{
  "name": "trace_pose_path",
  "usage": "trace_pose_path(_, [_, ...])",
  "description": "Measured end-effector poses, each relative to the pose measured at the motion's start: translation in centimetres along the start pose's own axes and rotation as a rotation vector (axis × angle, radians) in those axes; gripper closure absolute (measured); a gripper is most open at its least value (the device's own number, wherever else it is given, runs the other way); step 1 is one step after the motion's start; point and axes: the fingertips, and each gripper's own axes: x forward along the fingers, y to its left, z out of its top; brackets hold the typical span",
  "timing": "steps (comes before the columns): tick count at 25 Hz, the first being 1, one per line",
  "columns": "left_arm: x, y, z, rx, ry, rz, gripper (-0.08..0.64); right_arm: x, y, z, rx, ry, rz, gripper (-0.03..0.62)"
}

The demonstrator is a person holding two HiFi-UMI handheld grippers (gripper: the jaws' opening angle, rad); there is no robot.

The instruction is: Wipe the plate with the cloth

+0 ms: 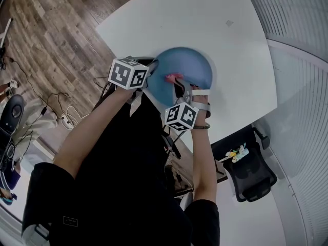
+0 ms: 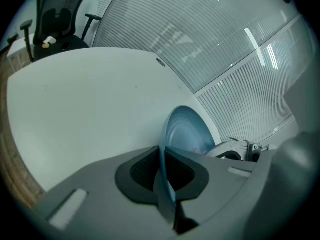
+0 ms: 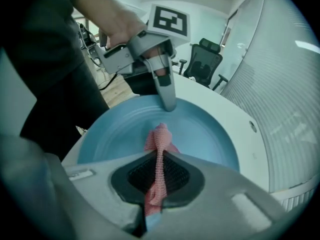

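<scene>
A blue plate rests on the white table, near its front edge. My left gripper is shut on the plate's left rim; in the left gripper view the rim runs edge-on between the pads. My right gripper is shut on a pink cloth and holds it over the plate's inner face. In the right gripper view the cloth sticks out of the jaws onto the plate, with the left gripper clamped on the far rim.
The table's front edge lies close under my arms. A black office chair stands at the right, beside a curved slatted wall. Cables and a chair base lie on the wooden floor at the left.
</scene>
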Motion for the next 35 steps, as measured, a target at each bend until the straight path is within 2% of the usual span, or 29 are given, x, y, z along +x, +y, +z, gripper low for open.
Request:
trace_pose_path(12, [-0.1, 0.1, 0.0, 0.002, 0.005, -0.003, 0.543, -1.9, 7.0, -1.2, -0.080, 0.040, 0.223, 0.583])
trace_pose_path(17, [0.0, 0.0, 0.0, 0.015, 0.009, -0.006, 0.543, -2.5, 7.3, -2.6, -0.096, 0.053, 0.260, 0.583])
trace_pose_path(19, [0.0, -0.1, 0.0, 0.030, 0.014, -0.007, 0.543, -2.6, 6.9, -3.1, -0.082, 0.054, 0.257, 0.583])
trace_pose_path(26, [0.1, -0.2, 0.1, 0.063, 0.029, -0.012, 0.545, -2.0, 3.7, -3.2, -0.058, 0.031, 0.168, 0.583])
trace_pose_path(35, [0.0, -0.2, 0.1, 0.065, 0.025, -0.008, 0.545, 0.1, -3.8, -2.1, -0.067, 0.022, 0.053, 0.583])
